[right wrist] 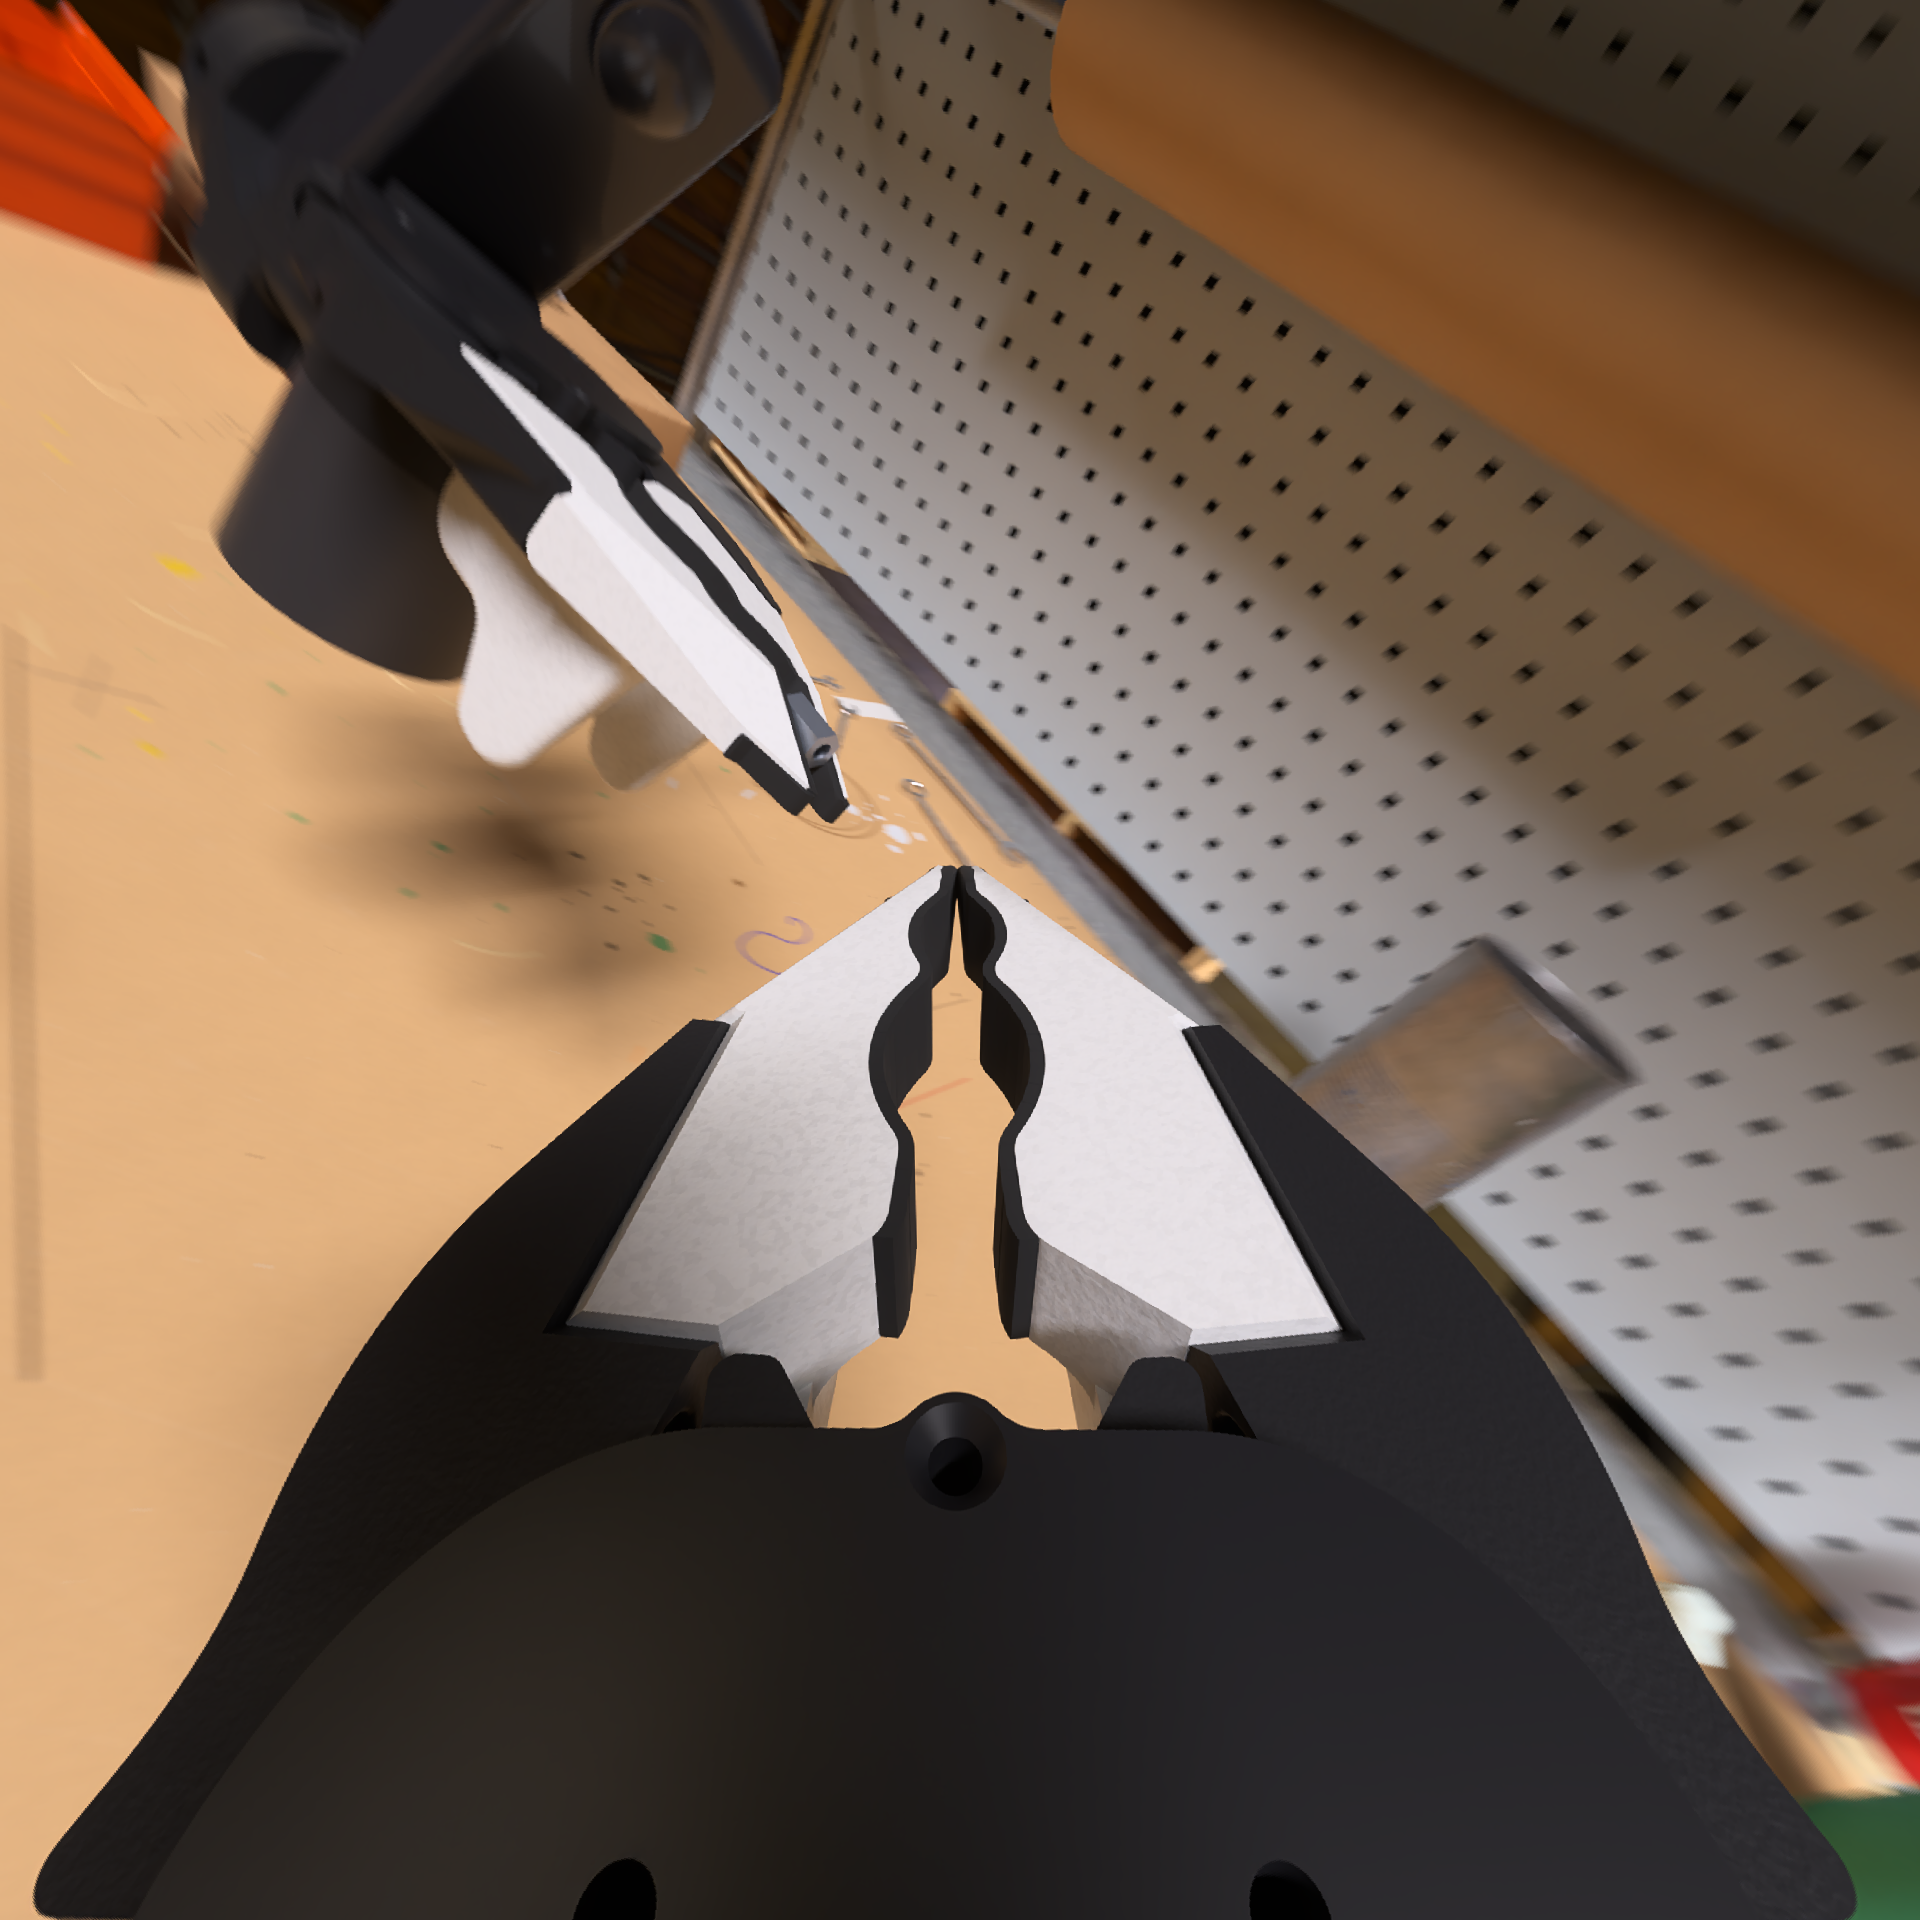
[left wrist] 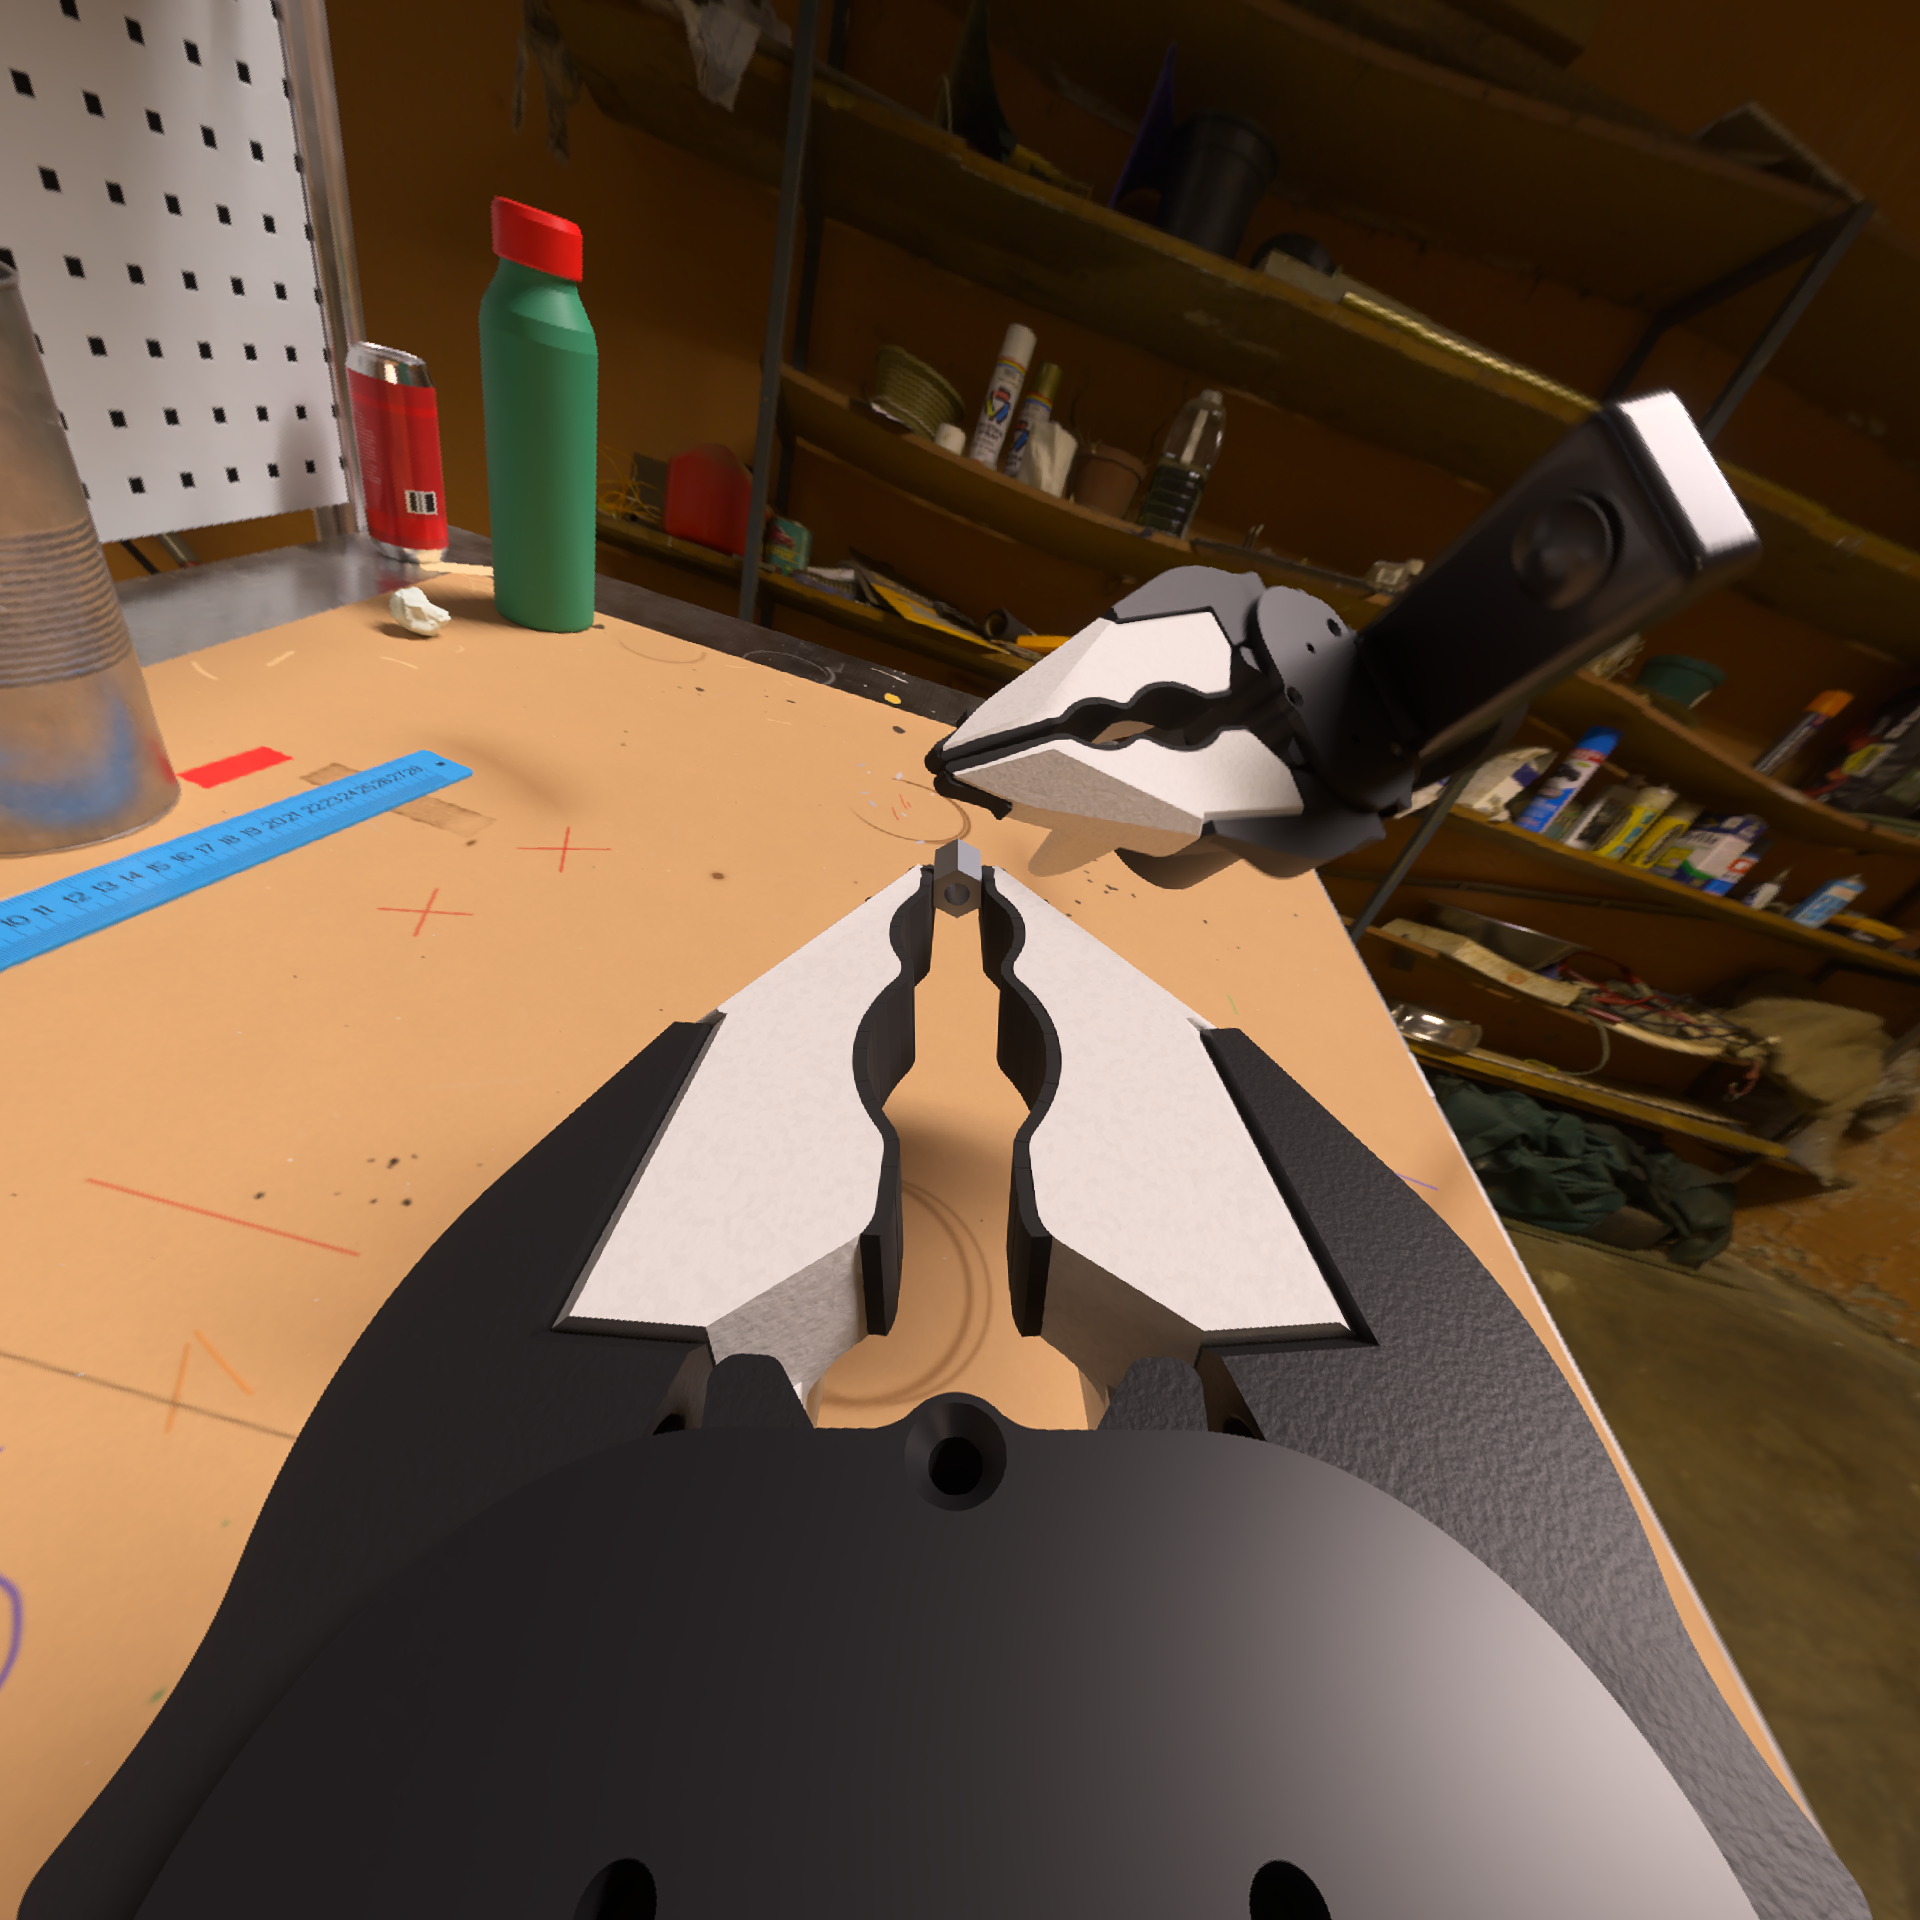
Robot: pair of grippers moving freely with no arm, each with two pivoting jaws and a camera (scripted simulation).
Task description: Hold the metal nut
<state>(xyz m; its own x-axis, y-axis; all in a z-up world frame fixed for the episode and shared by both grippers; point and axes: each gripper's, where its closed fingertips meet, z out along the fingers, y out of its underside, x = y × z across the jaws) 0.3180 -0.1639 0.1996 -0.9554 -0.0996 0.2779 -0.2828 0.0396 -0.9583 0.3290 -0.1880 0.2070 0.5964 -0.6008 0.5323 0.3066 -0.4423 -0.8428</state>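
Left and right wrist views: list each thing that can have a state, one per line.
metal nut: pinched between the left tool's fingertips, off the table.
left tool: shut on the metal nut.
right tool: shut, holding nothing, tips close to the nut.
green bottle: upright, red cap on.
red can: upright beside the bottle.
blue ruler: flat on the table.

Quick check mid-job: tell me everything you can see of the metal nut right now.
The metal nut is a small, long hexagonal piece in dull grey metal with flat facets and a round bore open at the end facing the left wrist camera. It is pinched at the very tips of the left tool, one finger on each side, and sticks out beyond them. It is off the tan tabletop. The right tool, shut and empty, is close by without touching it.
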